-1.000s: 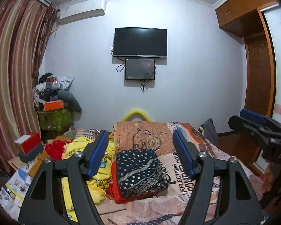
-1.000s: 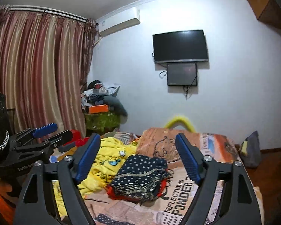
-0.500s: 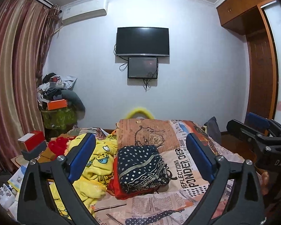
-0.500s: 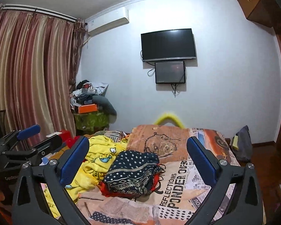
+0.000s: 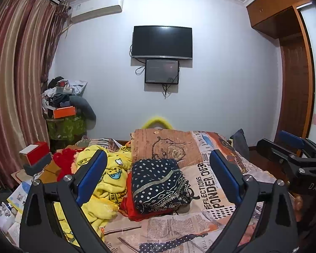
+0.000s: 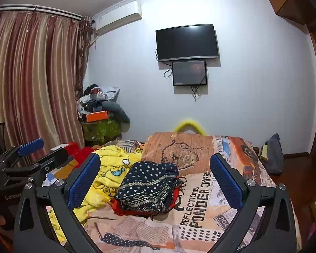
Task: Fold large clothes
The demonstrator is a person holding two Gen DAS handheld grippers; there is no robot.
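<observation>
A folded navy polka-dot garment [image 5: 158, 181] [image 6: 147, 185] lies on a red garment [image 5: 134, 210] in the middle of the bed. A crumpled yellow fleece garment [image 5: 107, 179] [image 6: 109, 168] lies to its left. Behind them rests a folded brown cloth with a cartoon dog [image 5: 166, 145]. My left gripper [image 5: 157, 152] is open, hanging over the near part of the bed, nothing between its blue pads. My right gripper [image 6: 154, 156] is open too and holds nothing. Each gripper shows at the edge of the other's view, the right gripper [image 5: 290, 147] and the left gripper [image 6: 31, 154].
The bed sheet [image 5: 212, 189] carries a newspaper print. A red plush thing [image 5: 63, 160], boxes and papers crowd the left side by the striped curtain [image 5: 16, 84]. A heap of clutter [image 5: 65, 107] fills the far left corner. Wooden wardrobe [image 5: 295, 73] at right; two screens [image 5: 162, 42] on the far wall.
Both grippers' jaws have spread wider apart. The right wrist view has swung a little, so the bed and screens sit differently in it. The clothes have not moved.
</observation>
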